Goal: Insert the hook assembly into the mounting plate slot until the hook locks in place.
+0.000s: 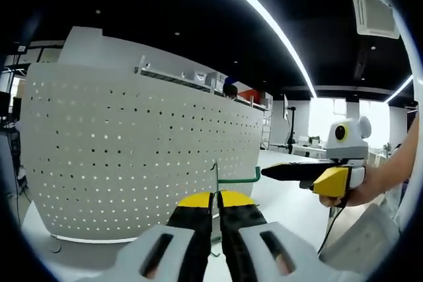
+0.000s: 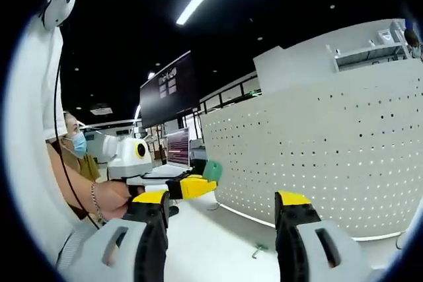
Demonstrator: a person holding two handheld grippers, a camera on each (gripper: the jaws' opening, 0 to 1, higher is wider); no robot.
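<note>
The mounting plate is a white perforated board (image 1: 132,130) standing upright on the table, just ahead of my left gripper (image 1: 216,197). That gripper is shut on the hook assembly (image 1: 238,179), a thin metal wire with a green-coated arm pointing right. My right gripper (image 1: 268,172) comes in from the right, its tip close to the green arm's end. In the right gripper view my right gripper (image 2: 221,197) stands wide open with nothing between its fingers. There the left gripper (image 2: 203,184) holds the green hook (image 2: 213,170) left of the board (image 2: 344,143).
A small loose metal hook (image 2: 258,250) lies on the white table (image 2: 211,242) in front of the board. A person's hand (image 1: 360,193) holds the right gripper, and a hand (image 2: 109,199) holds the left. A shelf (image 1: 178,76) rises behind the board.
</note>
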